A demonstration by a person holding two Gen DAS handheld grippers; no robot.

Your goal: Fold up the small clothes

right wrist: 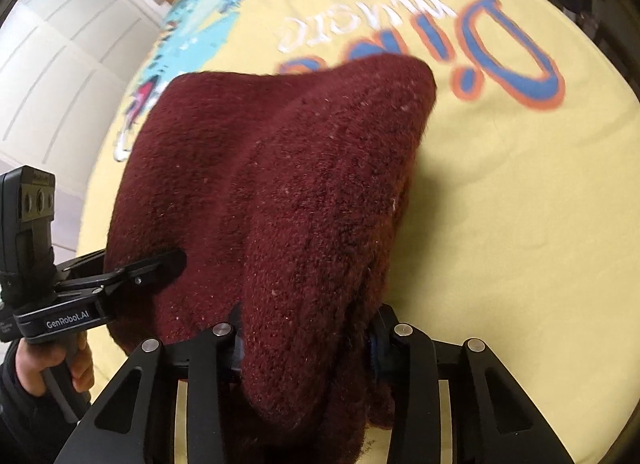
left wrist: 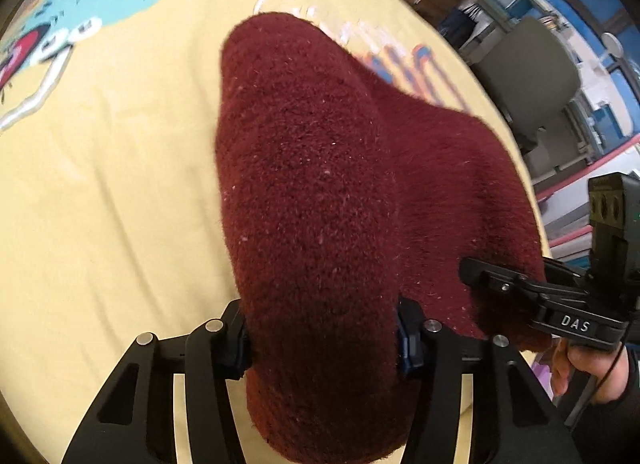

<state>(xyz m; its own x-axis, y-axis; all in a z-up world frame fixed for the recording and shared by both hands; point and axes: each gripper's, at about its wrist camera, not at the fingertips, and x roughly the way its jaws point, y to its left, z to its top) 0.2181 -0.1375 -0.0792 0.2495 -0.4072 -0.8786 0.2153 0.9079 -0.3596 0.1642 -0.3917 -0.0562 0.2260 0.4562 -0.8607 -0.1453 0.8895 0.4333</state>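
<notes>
A dark red fuzzy knit garment (left wrist: 320, 184) hangs over a yellow printed cloth (left wrist: 100, 184). My left gripper (left wrist: 324, 340) is shut on its near edge, and the fabric bulges out between the jaws. My right gripper (right wrist: 306, 340) is shut on the other near corner of the same garment (right wrist: 280, 184). Each gripper shows in the other's view: the right one (left wrist: 500, 280) at the lower right, the left one (right wrist: 160, 264) at the lower left. The garment's far end rests on the cloth.
The yellow cloth (right wrist: 520, 204) has a cartoon print and blue-orange lettering (right wrist: 500, 48). A grey chair (left wrist: 532, 76) and boxes stand beyond the table's right edge. White cabinet doors (right wrist: 52, 64) stand to the left.
</notes>
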